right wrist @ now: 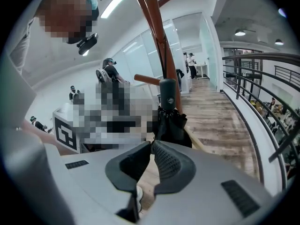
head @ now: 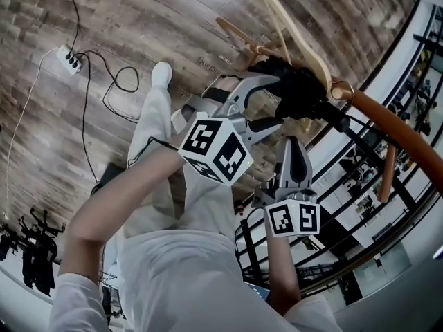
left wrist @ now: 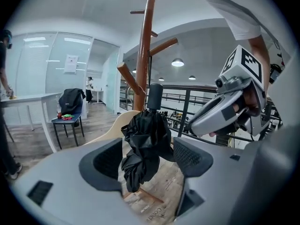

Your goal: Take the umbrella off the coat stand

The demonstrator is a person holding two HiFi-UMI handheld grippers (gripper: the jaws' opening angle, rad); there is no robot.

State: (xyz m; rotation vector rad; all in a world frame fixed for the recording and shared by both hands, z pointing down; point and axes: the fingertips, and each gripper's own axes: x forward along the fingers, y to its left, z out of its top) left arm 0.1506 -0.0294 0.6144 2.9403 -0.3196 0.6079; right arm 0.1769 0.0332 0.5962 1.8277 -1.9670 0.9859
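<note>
In the middle, the left gripper [left wrist: 148, 158] is gaping wide around the black umbrella [left wrist: 145, 135], not squeezing; the right gripper [right wrist: 151, 146] is pinching its cloth.

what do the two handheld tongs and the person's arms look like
Both the left tongs and right tongs are grey plastic with dark textured pads, each carrying a white cube with black square markers. The person wears a white short-sleeved shirt.

Wood plank floor [head: 138, 19] everywhere, white power strip [head: 69, 59] lying at ten o'clock in the head view. Left gripper view: glass partitions [left wrist: 61, 60] at nine o'clock, black railing [left wrist: 186, 108] toward three, round ceiling lights [left wrist: 177, 63] on.
</note>
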